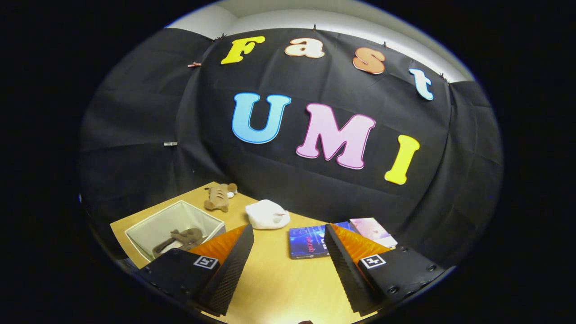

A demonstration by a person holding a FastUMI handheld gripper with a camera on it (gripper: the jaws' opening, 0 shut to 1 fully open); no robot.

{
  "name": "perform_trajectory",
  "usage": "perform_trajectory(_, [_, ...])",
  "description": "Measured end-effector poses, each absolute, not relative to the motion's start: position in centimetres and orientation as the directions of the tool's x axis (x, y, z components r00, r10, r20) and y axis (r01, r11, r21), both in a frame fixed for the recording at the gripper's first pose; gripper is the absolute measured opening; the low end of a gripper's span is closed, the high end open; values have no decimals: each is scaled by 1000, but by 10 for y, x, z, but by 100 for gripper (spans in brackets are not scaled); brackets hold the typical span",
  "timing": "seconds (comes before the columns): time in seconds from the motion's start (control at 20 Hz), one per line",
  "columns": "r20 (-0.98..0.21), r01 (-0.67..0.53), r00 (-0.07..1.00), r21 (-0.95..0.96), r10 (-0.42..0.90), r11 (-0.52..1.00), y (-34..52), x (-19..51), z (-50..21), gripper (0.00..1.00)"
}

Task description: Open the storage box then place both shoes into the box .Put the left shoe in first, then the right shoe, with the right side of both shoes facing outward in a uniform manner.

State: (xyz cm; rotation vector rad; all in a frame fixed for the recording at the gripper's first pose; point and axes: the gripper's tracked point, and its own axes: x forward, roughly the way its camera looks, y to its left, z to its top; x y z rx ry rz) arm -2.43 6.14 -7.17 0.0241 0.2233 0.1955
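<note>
My gripper (288, 238) is open, its two fingers spread wide over the wooden table (279, 279) with nothing between them. Left of the left finger stands a pale open-topped fabric box (148, 225) with a grey-brown plush toy (180, 237) lying inside it. I see no shoes in this view. The gripper points slightly upward, toward the booth's cloth wall.
Beyond the box a small tan plush animal (219, 197) lies near the wall. A white cloth-like lump (268, 214) sits just ahead of the fingers. A blue book (308, 242) and a pink-white book (371, 230) lie by the right finger.
</note>
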Motion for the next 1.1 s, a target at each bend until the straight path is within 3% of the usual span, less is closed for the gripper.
perform_trajectory(0.4, [-145, -118, 982, 32, 121, 993, -13, -45, -58, 98])
perform_trajectory(1.1, [-174, -93, 979, 92, 108, 991, -54, -57, -79, 98])
